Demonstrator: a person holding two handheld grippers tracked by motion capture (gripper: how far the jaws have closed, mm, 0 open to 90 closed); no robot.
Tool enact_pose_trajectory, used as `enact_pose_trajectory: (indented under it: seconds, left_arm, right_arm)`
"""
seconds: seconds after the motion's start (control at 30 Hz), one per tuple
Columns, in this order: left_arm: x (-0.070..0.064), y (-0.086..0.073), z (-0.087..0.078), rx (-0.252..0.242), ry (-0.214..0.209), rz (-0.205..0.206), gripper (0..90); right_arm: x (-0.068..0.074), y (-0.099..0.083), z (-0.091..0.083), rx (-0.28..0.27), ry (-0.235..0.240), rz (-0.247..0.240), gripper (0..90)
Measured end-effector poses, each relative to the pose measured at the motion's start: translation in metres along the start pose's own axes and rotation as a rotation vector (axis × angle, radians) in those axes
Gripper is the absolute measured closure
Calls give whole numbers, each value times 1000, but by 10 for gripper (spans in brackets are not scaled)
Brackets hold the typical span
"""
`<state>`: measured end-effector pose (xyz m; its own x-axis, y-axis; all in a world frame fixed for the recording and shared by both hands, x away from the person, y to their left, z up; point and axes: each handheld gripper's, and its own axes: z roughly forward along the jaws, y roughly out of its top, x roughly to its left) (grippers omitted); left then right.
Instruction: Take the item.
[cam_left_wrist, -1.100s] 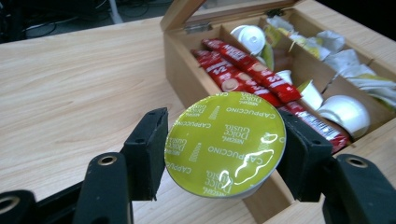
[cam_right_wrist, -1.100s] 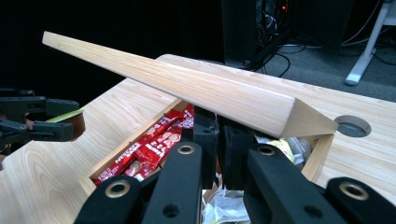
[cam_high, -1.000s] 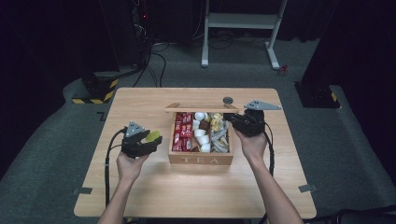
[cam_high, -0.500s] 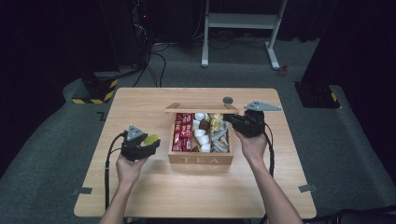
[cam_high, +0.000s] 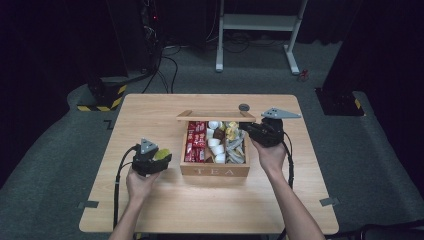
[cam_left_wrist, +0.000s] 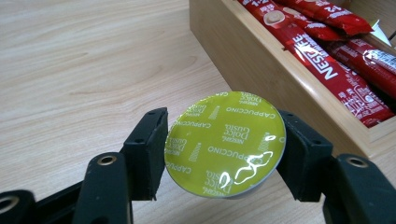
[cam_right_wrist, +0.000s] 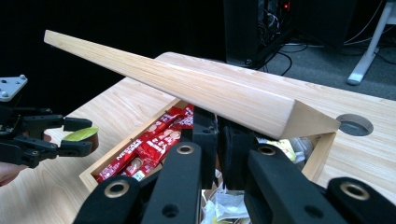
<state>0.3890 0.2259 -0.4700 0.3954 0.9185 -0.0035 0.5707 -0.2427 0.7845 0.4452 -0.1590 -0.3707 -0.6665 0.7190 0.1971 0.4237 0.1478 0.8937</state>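
A wooden tea box (cam_high: 215, 171) marked TEA stands mid-table, its lid (cam_high: 215, 116) raised. My right gripper (cam_high: 245, 127) reaches in from the box's right side. In the right gripper view its jaws (cam_right_wrist: 218, 126) stand shut together, tips right under the tilted lid (cam_right_wrist: 187, 84). My left gripper (cam_high: 162, 156) hovers just left of the box, shut on a yellow-green cappuccino capsule (cam_left_wrist: 226, 142), foil face toward the camera. That capsule (cam_right_wrist: 81, 135) also shows far off in the right gripper view.
Red Nescafe sachets (cam_left_wrist: 327, 60) fill the box's left compartment, white capsules (cam_high: 215, 145) the middle, mixed packets the right. A round cable hole (cam_high: 244, 107) lies behind the box. Bare tabletop (cam_high: 150, 115) spreads to the left and front.
My left gripper with the capsule has drifted slightly toward the near edge of the table. The right gripper and the lid have stayed put.
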Motion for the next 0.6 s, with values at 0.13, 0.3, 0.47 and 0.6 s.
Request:
enact_pose_trajectory:
  seconds: [0.13, 0.3, 0.47, 0.6]
  left_arm:
    - [1, -5, 4, 15, 10, -14, 405]
    - [-1, -9, 7, 22, 18, -8, 405]
    - [-2, -11, 13, 40, 17, -2, 404]
    - [-4, -12, 19, 44, 28, 1, 404]
  right_arm:
    - [0, 0, 0, 2, 0, 0, 862]
    - [0, 0, 0, -1, 3, 3, 862]
    - [-1, 0, 0, 0, 4, 3, 861]
    - [-1, 0, 0, 0, 6, 6, 860]
